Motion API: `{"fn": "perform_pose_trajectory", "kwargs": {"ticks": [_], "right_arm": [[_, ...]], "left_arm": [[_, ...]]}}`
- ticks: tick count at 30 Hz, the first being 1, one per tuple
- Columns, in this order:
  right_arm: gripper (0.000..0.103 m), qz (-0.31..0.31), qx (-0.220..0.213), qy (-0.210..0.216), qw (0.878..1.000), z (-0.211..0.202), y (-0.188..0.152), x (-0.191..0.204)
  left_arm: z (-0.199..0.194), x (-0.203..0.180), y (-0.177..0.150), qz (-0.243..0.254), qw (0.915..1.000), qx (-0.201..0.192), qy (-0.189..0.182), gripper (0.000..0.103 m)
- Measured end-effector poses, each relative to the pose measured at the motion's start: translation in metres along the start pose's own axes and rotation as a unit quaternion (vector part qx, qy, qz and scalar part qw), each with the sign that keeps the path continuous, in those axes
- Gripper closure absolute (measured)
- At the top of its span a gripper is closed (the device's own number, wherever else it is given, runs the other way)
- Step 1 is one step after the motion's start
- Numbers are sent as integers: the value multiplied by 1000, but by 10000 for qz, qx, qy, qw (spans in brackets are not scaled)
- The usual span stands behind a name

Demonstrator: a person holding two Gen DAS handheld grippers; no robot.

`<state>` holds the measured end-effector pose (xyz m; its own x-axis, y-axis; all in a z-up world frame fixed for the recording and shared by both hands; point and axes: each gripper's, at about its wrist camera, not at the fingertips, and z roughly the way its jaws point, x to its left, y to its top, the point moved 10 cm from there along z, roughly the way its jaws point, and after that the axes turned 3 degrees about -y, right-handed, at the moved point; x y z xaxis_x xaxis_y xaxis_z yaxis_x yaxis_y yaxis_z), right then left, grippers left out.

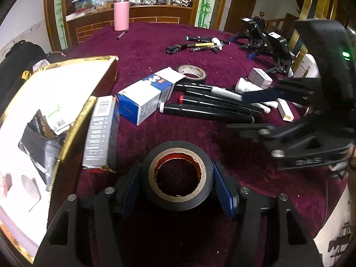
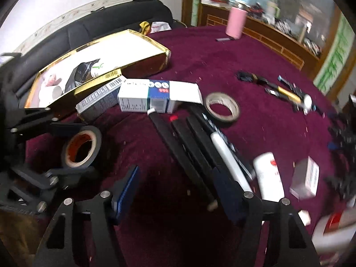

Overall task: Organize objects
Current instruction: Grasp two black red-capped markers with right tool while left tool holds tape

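A: While the left tool (image 1: 179, 178) clamps the black tape roll (image 1: 178, 173) just above the desk (image 1: 144, 44), the gold-rimmed box (image 1: 73, 82) sits to its left.

B: And the right tool (image 2: 175, 191)?

A: Jaws apart, empty, straddling the black markers (image 2: 191, 146), whose long axis runs straight away from it. It's nearer them.

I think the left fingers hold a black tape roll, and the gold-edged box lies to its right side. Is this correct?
Not quite. The left gripper does hold the black tape roll, but the gold-edged box lies to its left, not its right. The left wrist view shows this.
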<state>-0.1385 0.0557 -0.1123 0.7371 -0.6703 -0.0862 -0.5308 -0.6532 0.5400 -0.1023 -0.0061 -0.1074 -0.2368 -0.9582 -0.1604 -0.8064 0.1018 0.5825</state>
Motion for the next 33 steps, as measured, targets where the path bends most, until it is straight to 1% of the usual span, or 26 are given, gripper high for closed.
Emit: {"fn": "perform_pose_trajectory", "kwargs": {"ticks": [3,5,6,8,11,12,13,14,15,17,21,23,27,29,31,33], "right_arm": [[35,-25,-18,126,9999,10,9,5],[41,-36,74,158,9998,18,11,7],[41,-64,145,166,9997,24,10,9],[41,-149,80,45,9998,28,13,8],[42,-9,62,67,10000,29,16,3],[45,28,86,56,9999,30,14,0],[52,89,181,79,9998,33,11,-1],[54,122,297,71,9995,36,5,-1],[57,116,261,97,9995,35,1,1],[61,173,242,181,9994,32,-3,4],[64,249,170,176,9994,31,-6,4],[70,350,116,187,9991,30,-6,1],[70,606,39,312,9977,27,-6,-1],[70,673,12,330,9972,24,-7,1],[70,764,-17,469,9960,21,-8,5],[70,800,-68,504,9955,17,-9,8]], "left_arm": [[-3,5,1,-71,10000,-29,9,41],[-3,9,1,-116,9999,-31,16,41],[-3,10,1,-129,9999,-25,17,41],[-2,10,-1,-145,9999,-9,14,41],[0,10,-1,-153,9999,14,17,41],[-1,10,-2,-150,9999,11,17,41],[-1,10,-1,-144,9999,2,19,41],[-3,9,-1,-135,9999,-18,25,41],[-3,9,-1,-133,9999,-27,22,41],[-4,10,-1,-148,9999,-30,20,42],[-2,9,1,-156,9999,-7,51,41],[-3,8,1,-156,9999,-32,55,41],[-7,8,2,-133,9998,-82,107,41],[-11,10,2,-144,9997,-118,133,41],[-13,11,2,-166,9997,-145,137,41],[-15,13,3,-189,9996,-172,146,41]]}}
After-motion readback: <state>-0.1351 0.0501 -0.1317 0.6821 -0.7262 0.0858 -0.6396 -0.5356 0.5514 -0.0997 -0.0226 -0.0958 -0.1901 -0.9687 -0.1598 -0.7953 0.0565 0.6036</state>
